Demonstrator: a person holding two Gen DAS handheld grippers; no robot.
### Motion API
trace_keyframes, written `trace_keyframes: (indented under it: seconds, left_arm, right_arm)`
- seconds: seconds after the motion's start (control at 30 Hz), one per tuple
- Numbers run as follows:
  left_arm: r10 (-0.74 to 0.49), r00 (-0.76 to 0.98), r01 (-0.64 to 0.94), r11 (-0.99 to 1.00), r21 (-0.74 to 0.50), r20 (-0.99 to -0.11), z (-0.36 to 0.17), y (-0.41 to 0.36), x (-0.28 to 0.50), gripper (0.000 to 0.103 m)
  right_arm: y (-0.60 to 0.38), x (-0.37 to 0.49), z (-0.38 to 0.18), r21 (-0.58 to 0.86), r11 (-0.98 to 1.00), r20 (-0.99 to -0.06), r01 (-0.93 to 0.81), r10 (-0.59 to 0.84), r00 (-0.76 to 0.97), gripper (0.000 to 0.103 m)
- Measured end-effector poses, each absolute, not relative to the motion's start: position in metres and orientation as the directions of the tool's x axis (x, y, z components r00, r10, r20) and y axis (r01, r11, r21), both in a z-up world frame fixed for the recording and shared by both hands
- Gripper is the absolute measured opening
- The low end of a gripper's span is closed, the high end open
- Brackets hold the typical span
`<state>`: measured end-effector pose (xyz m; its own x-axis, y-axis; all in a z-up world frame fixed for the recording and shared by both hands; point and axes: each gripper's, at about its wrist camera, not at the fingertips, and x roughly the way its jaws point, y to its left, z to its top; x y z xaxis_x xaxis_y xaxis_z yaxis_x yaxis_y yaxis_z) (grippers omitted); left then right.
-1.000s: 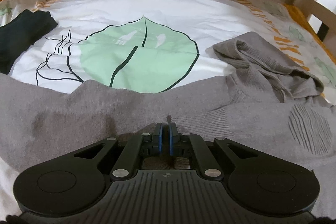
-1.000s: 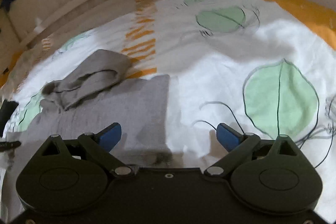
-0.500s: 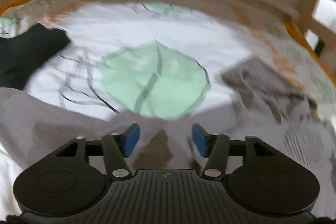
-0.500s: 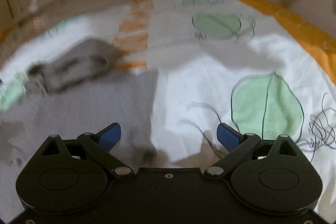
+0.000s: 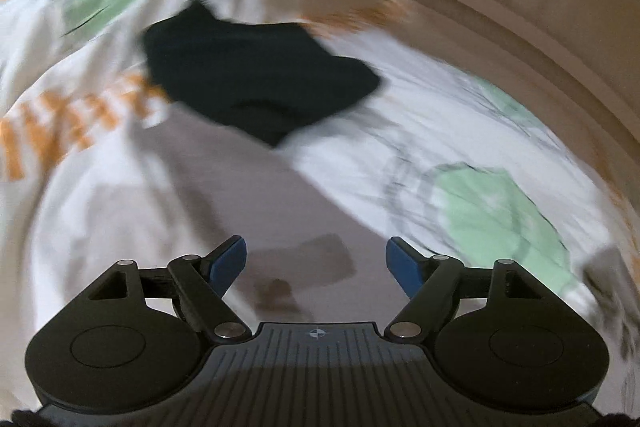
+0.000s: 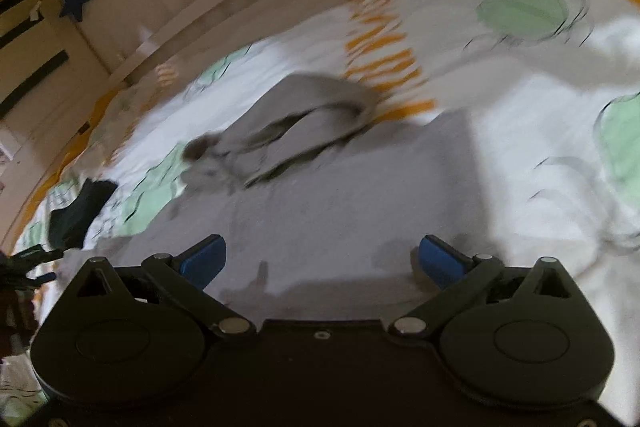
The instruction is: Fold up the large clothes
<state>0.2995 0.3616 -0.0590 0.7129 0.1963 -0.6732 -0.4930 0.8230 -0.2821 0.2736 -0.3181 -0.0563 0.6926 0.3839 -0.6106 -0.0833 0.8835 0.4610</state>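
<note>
1. My left gripper [image 5: 316, 261] has its jaws opening, nothing between them; grey cloth lies below, centre of that blurred frame.
2. My right gripper [image 6: 320, 259] is spreading to its widest, empty, over the grey garment [image 6: 340, 203] in mid-frame.
3. The garment's body lies flat on the bedsheet [image 6: 540, 131]; its bunched sleeve [image 6: 304, 115] above centre looks unfolded.
4. The black garment [image 5: 256, 75], upper centre in the left view, sits crumpled and untouched, I judge.

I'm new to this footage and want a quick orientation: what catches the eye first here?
The leaf-print bedspread fills both views. On it, a black garment lies crumpled ahead of the left gripper, and a grey garment is spread under the right gripper, its bunched part further back. Both grippers' jaws are opening, with nothing between them.
</note>
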Motion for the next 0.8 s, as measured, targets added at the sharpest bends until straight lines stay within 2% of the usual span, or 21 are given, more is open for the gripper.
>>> trace_keyframes:
  seconds: [0.23,0.5,0.53,0.57,0.6,0.63,0.8]
  left_arm:
    - [0.178,0.727,-0.546,0.735,-0.402,-0.663,-0.087,0.413,0.292,0.076]
    - [0.156,0.748,-0.474,0.806,-0.355,-0.645,-0.095,0.425,0.317,0.074]
    - [0.147,0.749,-0.468,0.808,-0.359,-0.646,-0.096,0.425,0.319,0.071]
    - [0.154,0.76,-0.464,0.809,-0.361,-0.632,-0.097,0.425,0.318,0.043]
    - [0.171,0.765,-0.471,0.806,-0.358,-0.621,-0.098,0.424,0.316,0.02]
    - [0.182,0.758,-0.484,0.8,-0.354,-0.626,-0.098,0.425,0.314,0.005]
    - [0.2,0.768,-0.481,0.808,-0.341,-0.608,-0.081,0.415,0.311,0.005]
  right_arm:
    - [-0.271,0.263,-0.063,0.452,0.869,-0.611,-0.201,0.466,0.64,0.103]
    - [-0.241,0.261,-0.073,0.445,0.859,-0.622,-0.254,0.5,0.602,0.103]
    - [-0.238,0.26,-0.075,0.437,0.862,-0.629,-0.256,0.496,0.599,0.103]
    - [-0.236,0.26,-0.077,0.432,0.864,-0.634,-0.258,0.494,0.594,0.103]
    - [-0.235,0.259,-0.079,0.428,0.866,-0.637,-0.259,0.493,0.592,0.103]
    - [-0.234,0.258,-0.08,0.421,0.868,-0.641,-0.262,0.49,0.591,0.103]
    - [-0.231,0.257,-0.077,0.402,0.872,-0.645,-0.279,0.486,0.59,0.103]
